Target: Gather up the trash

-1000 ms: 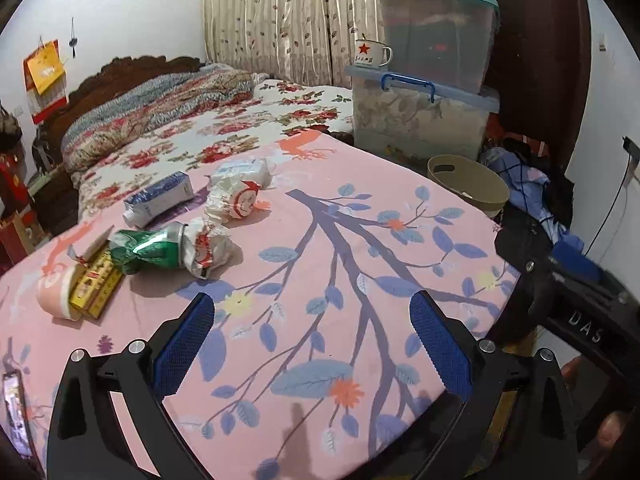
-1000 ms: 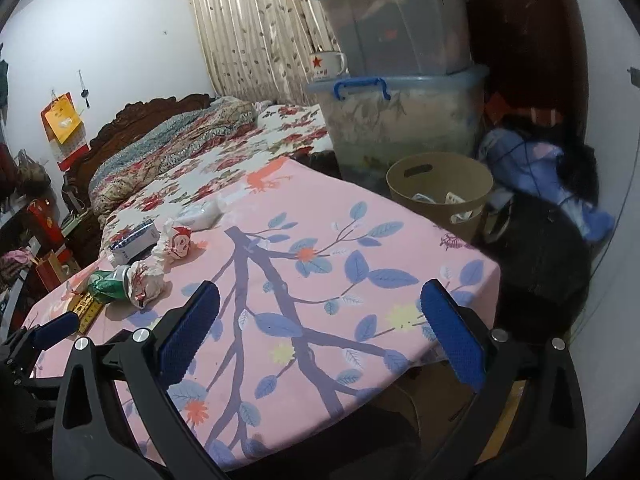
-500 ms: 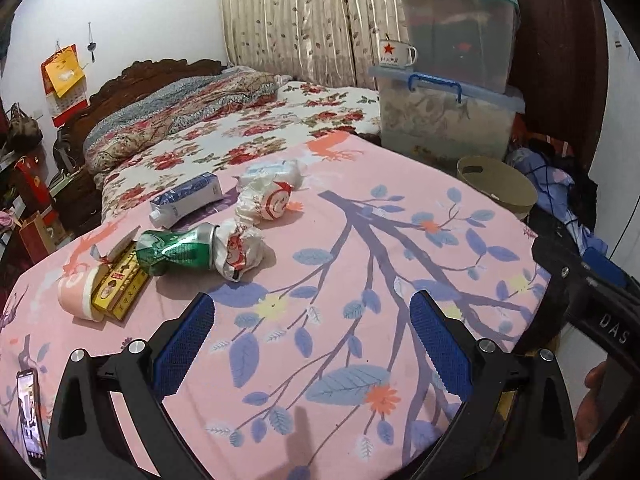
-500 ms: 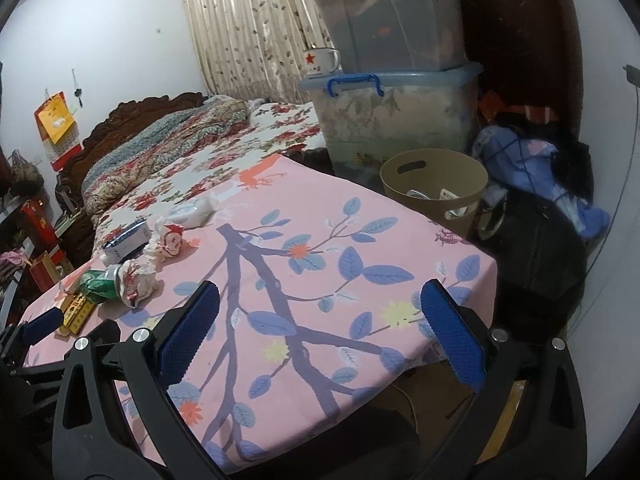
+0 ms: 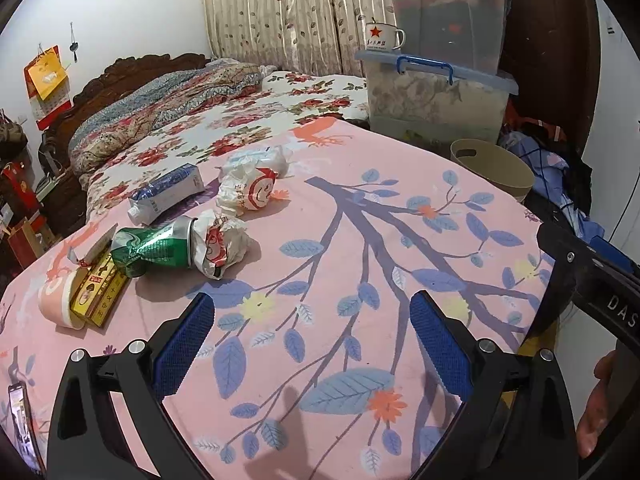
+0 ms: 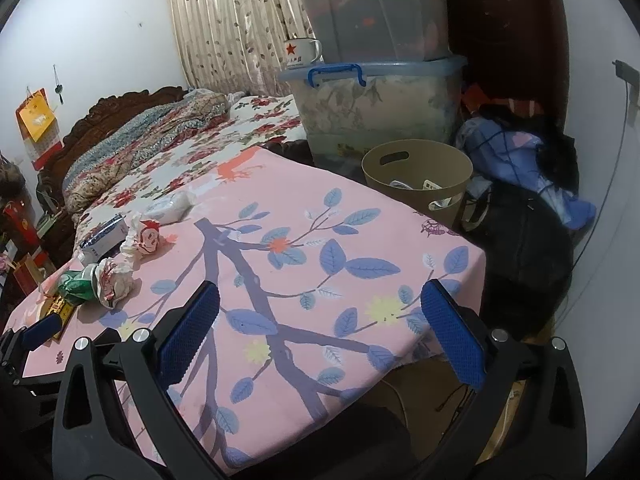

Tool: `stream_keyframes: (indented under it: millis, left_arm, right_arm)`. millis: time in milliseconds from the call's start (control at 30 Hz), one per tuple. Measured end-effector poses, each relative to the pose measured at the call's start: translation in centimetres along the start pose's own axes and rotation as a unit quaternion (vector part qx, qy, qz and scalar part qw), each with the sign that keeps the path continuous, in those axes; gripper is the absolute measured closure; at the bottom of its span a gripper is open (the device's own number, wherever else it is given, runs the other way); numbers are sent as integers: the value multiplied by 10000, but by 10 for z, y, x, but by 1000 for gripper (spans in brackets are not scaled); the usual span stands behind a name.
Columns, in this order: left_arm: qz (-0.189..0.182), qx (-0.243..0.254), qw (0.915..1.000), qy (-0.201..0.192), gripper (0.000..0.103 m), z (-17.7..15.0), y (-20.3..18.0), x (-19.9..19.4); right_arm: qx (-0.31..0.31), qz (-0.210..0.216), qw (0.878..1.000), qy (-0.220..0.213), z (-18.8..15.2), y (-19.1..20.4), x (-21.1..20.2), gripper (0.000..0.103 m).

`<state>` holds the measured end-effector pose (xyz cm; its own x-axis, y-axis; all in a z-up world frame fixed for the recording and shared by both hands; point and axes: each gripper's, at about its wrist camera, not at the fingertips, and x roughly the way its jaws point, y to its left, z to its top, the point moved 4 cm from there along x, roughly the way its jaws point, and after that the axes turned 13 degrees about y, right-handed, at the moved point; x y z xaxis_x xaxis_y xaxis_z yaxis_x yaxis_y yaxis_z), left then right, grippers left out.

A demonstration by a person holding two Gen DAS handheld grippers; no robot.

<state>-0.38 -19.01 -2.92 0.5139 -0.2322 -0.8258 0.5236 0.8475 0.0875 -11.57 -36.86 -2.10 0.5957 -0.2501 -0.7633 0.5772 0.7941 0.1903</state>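
In the left wrist view, the left gripper [image 5: 312,340] is hovering over the pink bench [image 5: 360,248], its fingers spread wide and holding nothing. At ten o'clock a crushed green can [image 5: 150,246] is lying against a crumpled wrapper [image 5: 220,246].

In the right wrist view, the right gripper [image 6: 320,328] is hanging wide open and empty. The tan bin [image 6: 416,178] is standing at one o'clock, just beside the bench's far edge.

even, soft indoor light with no glare; faint shadows on the pink tablecloth [image 5: 400,184] below the trash and grippers; sharp centre focus, strong fisheye bending and black vignette at corners; dark, underexposed area beyond the bin [image 6: 416,172].
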Motion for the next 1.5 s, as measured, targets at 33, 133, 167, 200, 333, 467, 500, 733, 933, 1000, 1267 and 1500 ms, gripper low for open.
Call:
stream_keyframes:
  millis: [33, 133, 167, 200, 333, 467, 500, 733, 933, 1000, 1267, 1500]
  left_arm:
    - [-12, -19, 10000, 17, 9, 0, 2, 2]
    - [-43, -87, 9999, 56, 9, 1, 8, 7]
    - [-51, -106, 9999, 65, 9, 1, 10, 9]
    - [-56, -128, 9999, 76, 9, 1, 12, 10]
    - [-60, -198, 9997, 107, 9, 2, 21, 15]
    - [-71, -276, 9995, 135, 9, 3, 30, 19]
    - [-74, -300, 9994, 149, 9, 3, 32, 20]
    - [-85, -411, 9989, 204, 9, 2, 45, 26]
    - [-78, -501, 9985, 191, 9, 1, 57, 26]
    - [-90, -550, 9983, 180, 9, 1, 62, 24]
    - [42, -832, 9963, 189, 9, -10, 93, 21]
    - [168, -1175, 9927, 217, 9, -22, 124, 18]
  right_arm:
    - [-6, -2, 10000, 12, 0, 1, 1, 3]
    - [-22, 9, 10000, 82, 0, 7, 7, 3]
    - [-25, 15, 9999, 100, 0, 8, 8, 3]
    - [-42, 18, 9999, 132, 1, 11, 11, 3]
    - [-124, 27, 9997, 209, 0, 21, 17, 3]
    - [-208, 61, 9994, 280, 1, 31, 23, 3]
    - [-230, 74, 9992, 309, 0, 34, 25, 3]
    - [-417, 163, 9978, 496, -4, 53, 37, 3]
    - [-573, 287, 9959, 639, -7, 70, 44, 3]
    - [-620, 325, 9954, 658, -8, 74, 45, 3]
    - [-887, 348, 9922, 798, -14, 97, 54, 3]
    - [-1056, 359, 9903, 835, -18, 111, 57, 3]
